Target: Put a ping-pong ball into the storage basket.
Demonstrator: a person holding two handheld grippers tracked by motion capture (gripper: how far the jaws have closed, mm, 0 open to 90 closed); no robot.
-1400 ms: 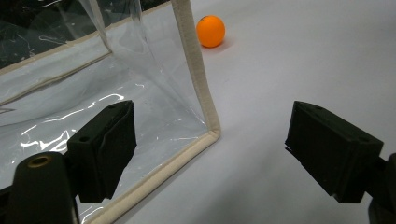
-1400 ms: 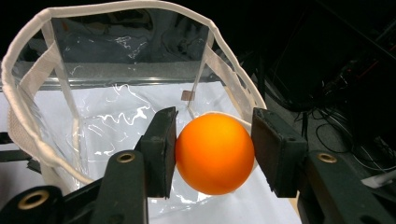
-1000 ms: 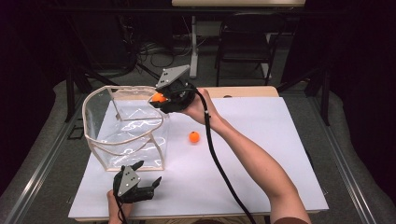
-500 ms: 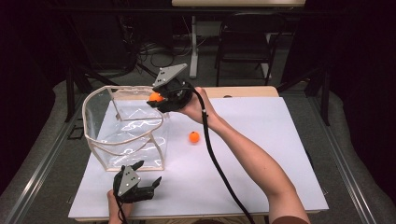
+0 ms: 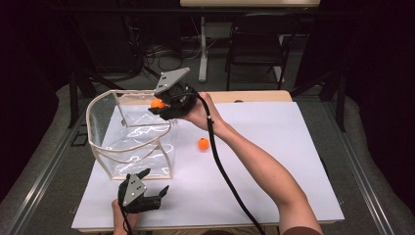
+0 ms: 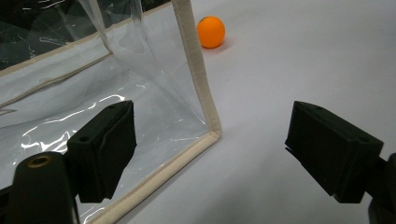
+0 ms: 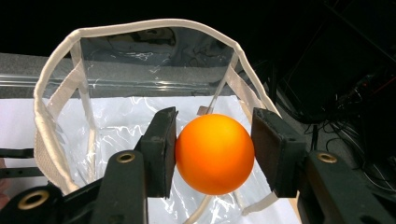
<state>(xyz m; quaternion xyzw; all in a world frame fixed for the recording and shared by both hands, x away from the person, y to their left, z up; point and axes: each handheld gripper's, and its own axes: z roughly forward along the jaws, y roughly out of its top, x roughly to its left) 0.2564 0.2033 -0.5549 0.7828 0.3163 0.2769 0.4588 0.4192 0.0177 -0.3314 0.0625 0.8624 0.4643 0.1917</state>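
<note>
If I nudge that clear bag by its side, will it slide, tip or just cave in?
The clear bag would probably cave in first: its walls are thin wrinkled film, stiffened only by a cream edge band. It looks empty and light, so it may also skid on the smooth white tabletop rather than tip.

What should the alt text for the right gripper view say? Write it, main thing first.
An orange ball is clamped between the right gripper's two black jaws, held over the open top of a clear plastic bag with white trim. Beneath the bag lies a white table surface, with a dark background beyond.
</note>
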